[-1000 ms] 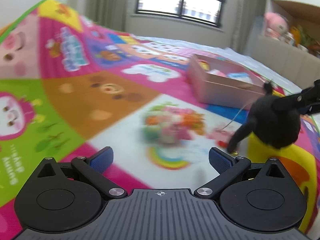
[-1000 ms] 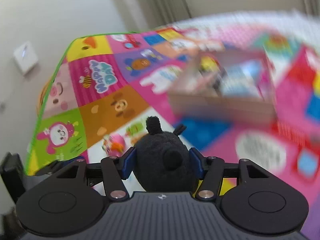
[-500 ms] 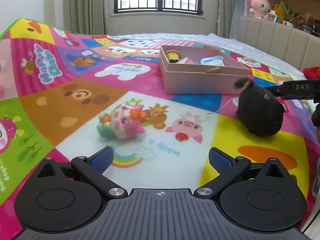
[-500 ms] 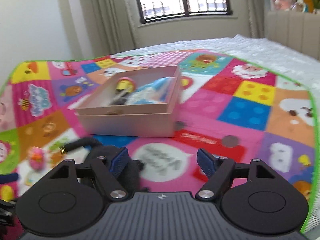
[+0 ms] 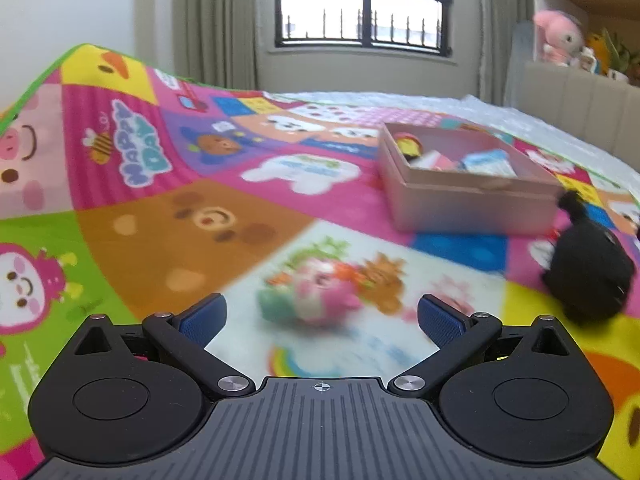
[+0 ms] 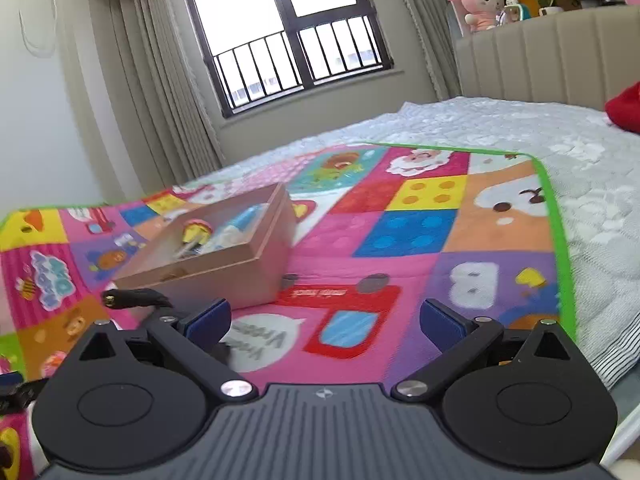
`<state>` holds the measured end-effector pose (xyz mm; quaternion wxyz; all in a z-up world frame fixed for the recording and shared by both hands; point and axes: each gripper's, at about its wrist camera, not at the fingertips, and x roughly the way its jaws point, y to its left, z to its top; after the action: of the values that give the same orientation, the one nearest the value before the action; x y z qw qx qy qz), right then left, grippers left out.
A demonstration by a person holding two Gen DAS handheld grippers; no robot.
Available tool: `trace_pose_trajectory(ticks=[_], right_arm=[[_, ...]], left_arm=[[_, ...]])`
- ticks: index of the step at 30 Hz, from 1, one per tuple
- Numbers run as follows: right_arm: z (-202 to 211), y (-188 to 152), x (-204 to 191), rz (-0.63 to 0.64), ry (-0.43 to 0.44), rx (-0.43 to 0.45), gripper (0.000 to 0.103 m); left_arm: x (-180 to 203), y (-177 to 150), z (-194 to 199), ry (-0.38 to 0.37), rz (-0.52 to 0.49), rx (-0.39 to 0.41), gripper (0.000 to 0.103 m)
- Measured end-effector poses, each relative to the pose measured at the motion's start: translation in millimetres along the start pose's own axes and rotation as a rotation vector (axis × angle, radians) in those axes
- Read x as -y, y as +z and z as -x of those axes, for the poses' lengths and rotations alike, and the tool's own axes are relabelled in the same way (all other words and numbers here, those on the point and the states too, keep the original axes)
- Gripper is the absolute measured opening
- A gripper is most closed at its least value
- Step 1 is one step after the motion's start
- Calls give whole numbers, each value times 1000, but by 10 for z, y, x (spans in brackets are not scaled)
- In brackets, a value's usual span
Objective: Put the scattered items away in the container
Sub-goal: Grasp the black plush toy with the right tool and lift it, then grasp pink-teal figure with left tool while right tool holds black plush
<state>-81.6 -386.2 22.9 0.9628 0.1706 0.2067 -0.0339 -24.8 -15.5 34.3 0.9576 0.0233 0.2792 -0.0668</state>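
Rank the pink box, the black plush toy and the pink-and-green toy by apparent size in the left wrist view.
1. Pink box, clearly largest though farthest away.
2. Black plush toy.
3. Pink-and-green toy.

The last two look close in size; the pink-and-green toy is blurred and nearer the camera, so their order is unsure.

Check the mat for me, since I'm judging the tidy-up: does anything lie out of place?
Yes. The black plush toy lies on the mat just outside the pink box, not in it. A pink-and-green toy also sits loose on the mat before the left tool.
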Motion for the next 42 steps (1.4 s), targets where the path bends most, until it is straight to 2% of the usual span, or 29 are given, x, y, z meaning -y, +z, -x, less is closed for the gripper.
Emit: trace_pose_trajectory(ticks=[7, 9, 10, 15, 19, 23, 25, 28, 31, 32, 37, 40, 42], right_arm=[[-87, -253, -210, 104, -42, 39, 103], [-132, -292, -196, 94, -60, 24, 103], [-150, -306, -176, 85, -62, 18, 103], [-194, -334, -150, 71, -67, 4, 103], [-218, -358, -166, 82, -74, -1, 103], [-228, -365, -180, 85, -79, -8, 103], [-225, -364, -188, 90, -83, -8, 103], [-197, -349, -218, 99, -101, -2, 103], [-79, -280, -231, 97, -110, 16, 103], [-20, -248, -240, 97, -104, 28, 103], [193, -50, -536, 189, -19, 69, 103], [127, -22, -844, 268, 44, 41, 103], [-7, -67, -1013, 311, 56, 3, 103]], left_arm=[[-153, 88, -248, -64, 25, -21, 101], [-142, 76, -293, -65, 15, -29, 91], [-136, 71, -314, -71, 11, -34, 81], [-89, 62, -384, -74, -8, -27, 78], [52, 89, -270, -160, -20, 7, 76], [388, 24, -98, -302, -93, 45, 77], [513, -29, -105, -332, -117, 38, 78], [573, -115, -184, -322, -121, 23, 80], [507, -180, -256, -314, -78, 6, 94], [479, -197, -273, -317, -64, 4, 95], [441, -219, -316, -332, -53, 2, 98], [461, -236, -304, -333, -64, 6, 99], [462, -246, -302, -335, -64, 7, 99]])
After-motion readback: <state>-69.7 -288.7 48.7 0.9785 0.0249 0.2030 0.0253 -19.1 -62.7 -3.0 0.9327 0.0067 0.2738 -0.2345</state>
